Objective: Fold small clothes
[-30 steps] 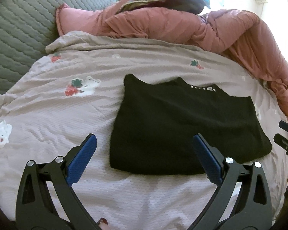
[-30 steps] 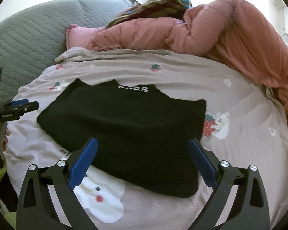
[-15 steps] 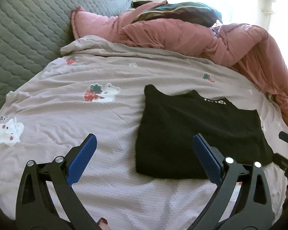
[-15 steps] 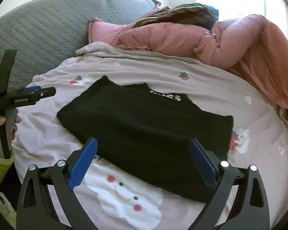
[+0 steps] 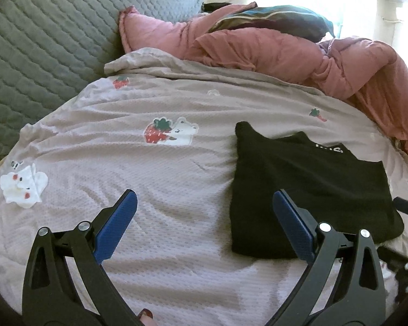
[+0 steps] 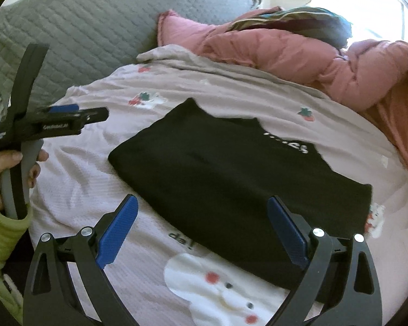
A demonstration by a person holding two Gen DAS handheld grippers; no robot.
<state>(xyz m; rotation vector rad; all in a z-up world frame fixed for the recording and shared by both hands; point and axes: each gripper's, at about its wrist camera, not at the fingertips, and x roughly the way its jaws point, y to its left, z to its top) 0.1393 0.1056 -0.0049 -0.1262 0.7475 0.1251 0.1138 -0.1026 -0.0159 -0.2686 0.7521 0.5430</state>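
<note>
Looking forward from the left gripper [image 5: 204,217]: blue-padded fingers [image 5: 114,225] spread wide and released, gripping nothing, hovering above a mauve bedspread [image 5: 163,179] printed with strawberries and white bears. Just past the finger at 3 o'clock, a folded black top [image 5: 299,184] lying flat on the bedspread, white lettering near its far edge, its near corner partly hidden behind that finger. Printed at 11 o'clock, a strawberry-and-bear motif [image 5: 170,133]; farther back, from 12 to 2 o'clock, a bunched pink duvet [image 5: 272,51] with a dark striped cloth [image 5: 272,21] on top; at 10 o'clock, a grey quilted cover [image 5: 49,40]. Looking forward from the right gripper [image 6: 201,222]: fingers likewise spread and released, empty, hanging over the near edge of the same black top, which fills the centre. Seen at 9 o'clock in that view, the left gripper side-on, held by a hand [image 6: 2,171] in a lime-green sleeve [image 6: 2,233], clear of the garment. Beyond, at 1 o'clock, the pink duvet again.
</note>
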